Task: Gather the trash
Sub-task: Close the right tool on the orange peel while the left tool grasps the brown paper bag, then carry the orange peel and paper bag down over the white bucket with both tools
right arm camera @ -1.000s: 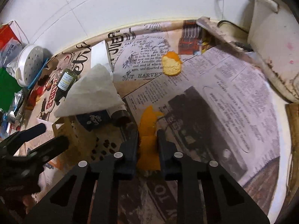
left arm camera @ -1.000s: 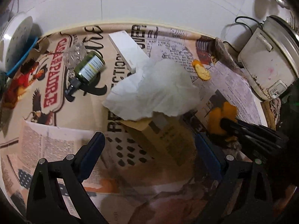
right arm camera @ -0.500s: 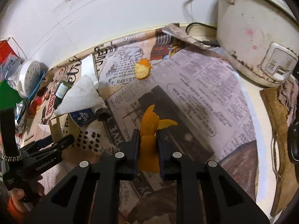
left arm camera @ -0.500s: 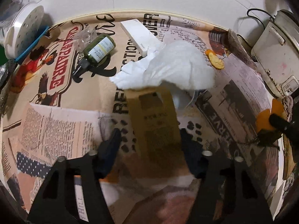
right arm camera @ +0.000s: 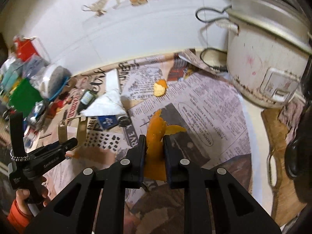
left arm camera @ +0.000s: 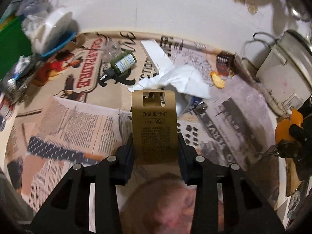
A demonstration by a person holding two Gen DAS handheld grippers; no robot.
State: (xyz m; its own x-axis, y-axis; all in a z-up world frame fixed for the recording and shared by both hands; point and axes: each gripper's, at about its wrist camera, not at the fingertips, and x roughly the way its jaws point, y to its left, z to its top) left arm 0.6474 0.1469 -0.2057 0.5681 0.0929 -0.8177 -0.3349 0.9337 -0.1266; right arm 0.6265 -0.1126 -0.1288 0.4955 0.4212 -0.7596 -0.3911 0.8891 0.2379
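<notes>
- The white tissue covers part of the blue-labelled container beneath it.
- The brown card box hides the tissue's near edge.
- The rice cooker is cut off by the frame's edge.
- The clutter at far left is blurred beyond telling.
- The lower end of the orange peel sits hidden between the pads.

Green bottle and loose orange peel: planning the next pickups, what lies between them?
A white flat box and a crumpled white tissue lie between green bottle and orange peel, in the left wrist view.
</notes>
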